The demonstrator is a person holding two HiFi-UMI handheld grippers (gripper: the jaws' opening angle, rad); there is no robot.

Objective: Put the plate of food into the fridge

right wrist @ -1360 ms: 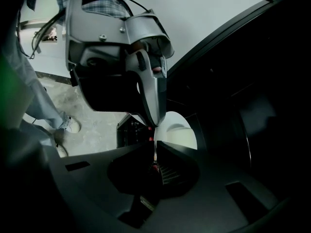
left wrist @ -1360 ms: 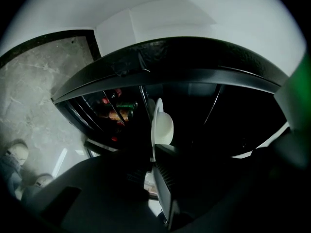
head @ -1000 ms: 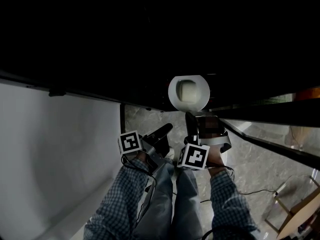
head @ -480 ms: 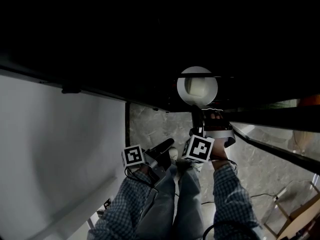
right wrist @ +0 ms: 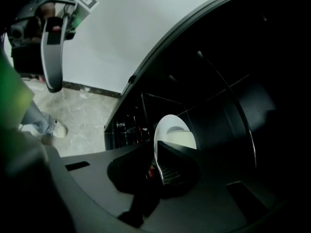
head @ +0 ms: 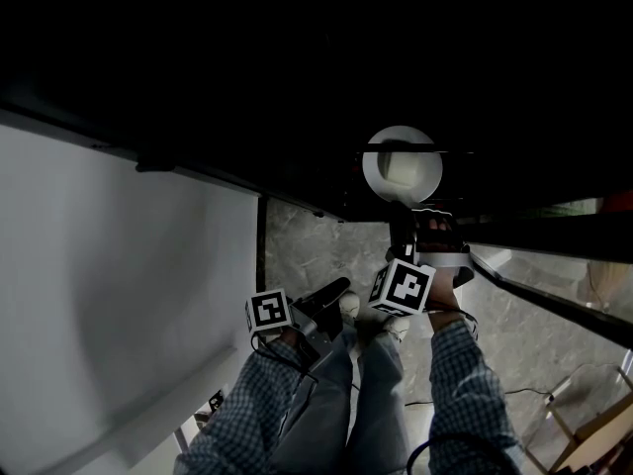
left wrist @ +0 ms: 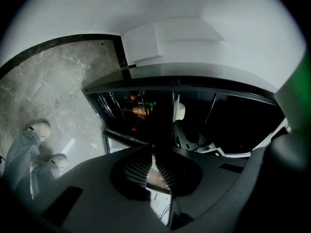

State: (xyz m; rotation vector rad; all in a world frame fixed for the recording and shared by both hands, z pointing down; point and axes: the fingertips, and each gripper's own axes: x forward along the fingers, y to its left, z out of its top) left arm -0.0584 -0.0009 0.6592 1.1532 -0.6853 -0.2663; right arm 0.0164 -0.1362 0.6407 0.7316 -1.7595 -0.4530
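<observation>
Plate of food hangs within the dark fridge opening, rim clamped by the right gripper. Keep it level; release only once fully supported. Left gripper is closed on nothing.

Home kitchen: stocked fridge on marble-patterned floor.

Round white plate carrying pale food, held partway inside the dark open fridge
</observation>
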